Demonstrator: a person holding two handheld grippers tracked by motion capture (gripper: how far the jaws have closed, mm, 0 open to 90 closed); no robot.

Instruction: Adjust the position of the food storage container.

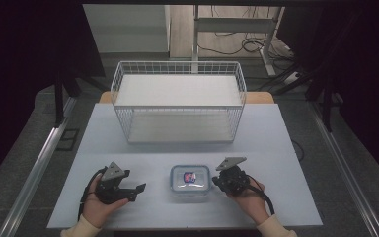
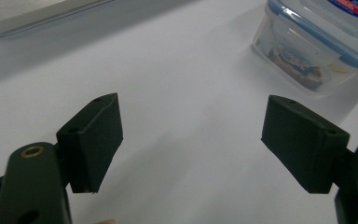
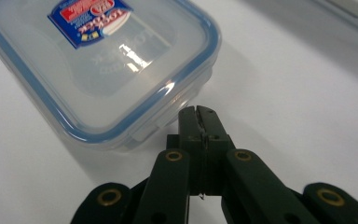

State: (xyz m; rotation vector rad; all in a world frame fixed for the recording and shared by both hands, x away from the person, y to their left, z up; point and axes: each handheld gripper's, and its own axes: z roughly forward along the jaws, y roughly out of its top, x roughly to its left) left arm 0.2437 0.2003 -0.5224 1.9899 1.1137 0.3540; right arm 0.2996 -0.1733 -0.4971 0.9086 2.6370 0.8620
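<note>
The lidded box [image 1: 191, 180] is found between both tools (on the table [image 1: 276, 143]). The right gripper [image 3: 198, 114] is closed empty just beside its corner; the left gripper [image 2: 191, 140] is held wide open, apart from it.

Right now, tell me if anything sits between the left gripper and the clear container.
Nothing visible does. The left gripper has its jaws open and aimed across bare table toward the container. The right gripper, jaws shut, sits at the container's far side, not in that path. The wire basket stands well behind.
</note>
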